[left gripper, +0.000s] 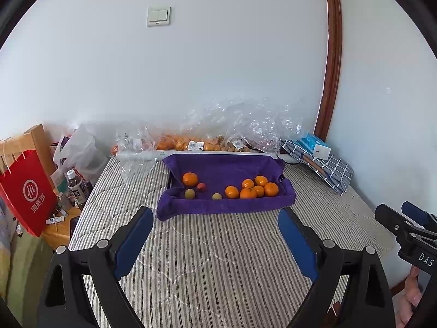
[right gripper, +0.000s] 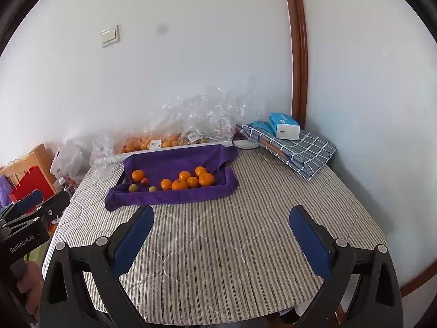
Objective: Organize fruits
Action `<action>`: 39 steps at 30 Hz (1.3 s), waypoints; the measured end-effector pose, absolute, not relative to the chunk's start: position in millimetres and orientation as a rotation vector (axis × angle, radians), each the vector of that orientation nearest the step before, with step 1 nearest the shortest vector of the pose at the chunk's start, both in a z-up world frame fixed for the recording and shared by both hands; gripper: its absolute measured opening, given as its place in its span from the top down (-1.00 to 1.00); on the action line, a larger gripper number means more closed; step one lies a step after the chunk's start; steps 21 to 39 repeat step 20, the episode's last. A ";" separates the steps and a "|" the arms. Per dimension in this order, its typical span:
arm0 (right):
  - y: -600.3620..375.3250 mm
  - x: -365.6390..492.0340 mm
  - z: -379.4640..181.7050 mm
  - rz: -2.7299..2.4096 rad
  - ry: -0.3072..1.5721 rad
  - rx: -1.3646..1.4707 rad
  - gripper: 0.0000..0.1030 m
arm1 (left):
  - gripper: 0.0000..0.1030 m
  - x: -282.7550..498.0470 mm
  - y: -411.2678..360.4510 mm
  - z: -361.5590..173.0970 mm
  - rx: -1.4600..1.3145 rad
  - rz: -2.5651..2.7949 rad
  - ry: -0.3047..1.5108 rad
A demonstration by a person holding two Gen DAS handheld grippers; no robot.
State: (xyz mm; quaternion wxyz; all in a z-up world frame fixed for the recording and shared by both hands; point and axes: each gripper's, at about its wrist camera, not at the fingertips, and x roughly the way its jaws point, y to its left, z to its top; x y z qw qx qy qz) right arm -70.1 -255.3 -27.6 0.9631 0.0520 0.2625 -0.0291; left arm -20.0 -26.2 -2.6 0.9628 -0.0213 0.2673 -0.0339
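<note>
1. Left wrist view: the left gripper [left gripper: 215, 242] stands with jaws wide apart, empty, above the striped quilted surface [left gripper: 218, 259]; round orange fruits [left gripper: 252, 188] lie in a purple towel-lined tray [left gripper: 226, 205] near its far edge.
2. Right wrist view: the right gripper [right gripper: 221, 242] also stands apart, empty; the tray [right gripper: 174, 196] lies toward the far left corner.

Bare striped cover [left gripper: 218, 246] before towel-lined tray [left gripper: 226, 205]; bags [left gripper: 232, 125] behind.

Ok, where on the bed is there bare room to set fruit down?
Free: the striped bedcover between the purple towel and both open tools. Also the strip right of the towel, before the checked cloth. Crowded: the back edge along the wall, filled with plastic bags.
</note>
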 end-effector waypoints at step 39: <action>-253.7 -72.7 -25.9 -0.054 0.521 0.109 -0.91 | -0.81 -24.4 -23.3 -1.0 -0.033 -0.064 0.525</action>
